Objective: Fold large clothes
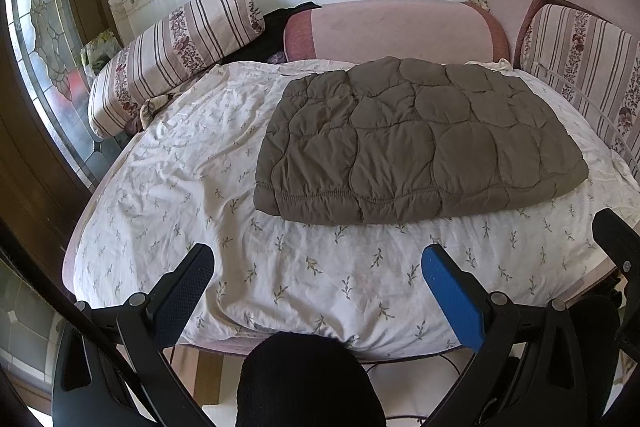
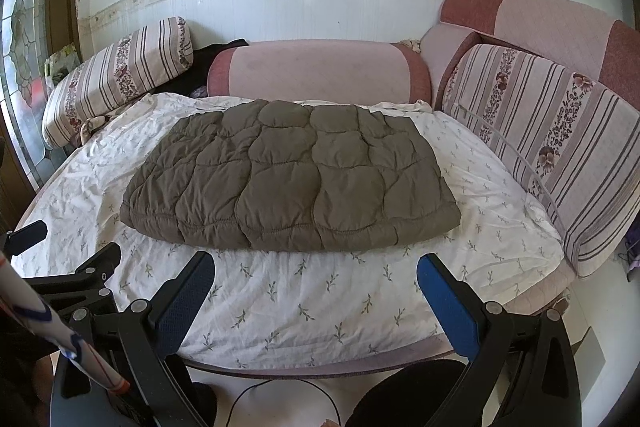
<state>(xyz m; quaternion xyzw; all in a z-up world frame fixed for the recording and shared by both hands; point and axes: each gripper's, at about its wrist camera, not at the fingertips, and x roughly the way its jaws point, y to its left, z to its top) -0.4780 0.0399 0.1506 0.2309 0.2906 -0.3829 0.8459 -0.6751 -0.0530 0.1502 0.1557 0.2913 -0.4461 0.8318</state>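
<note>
A brown quilted padded garment (image 1: 420, 143) (image 2: 292, 179) lies folded into a flat rectangle on the white leaf-print bedsheet (image 1: 200, 155) (image 2: 304, 299), its elastic hem toward me. In the left wrist view my left gripper (image 1: 318, 261) hovers open above the near edge of the bed, well short of the garment. My right gripper (image 2: 316, 269) is open too, just in front of the garment's hem, holding nothing. Part of the left gripper (image 2: 64, 271) shows at the left of the right wrist view, and a part of the right gripper (image 1: 616, 239) at the right edge of the left wrist view.
Striped floral cushions (image 1: 172, 55) (image 2: 560, 147) flank the bed left and right. A pink bolster (image 1: 392, 27) (image 2: 320, 71) and pink headboard (image 2: 540, 23) stand behind. A stained-glass window (image 1: 44, 39) is at left. A dark cloth (image 1: 276, 27) lies by the wall. A cable (image 2: 280, 395) runs on the floor.
</note>
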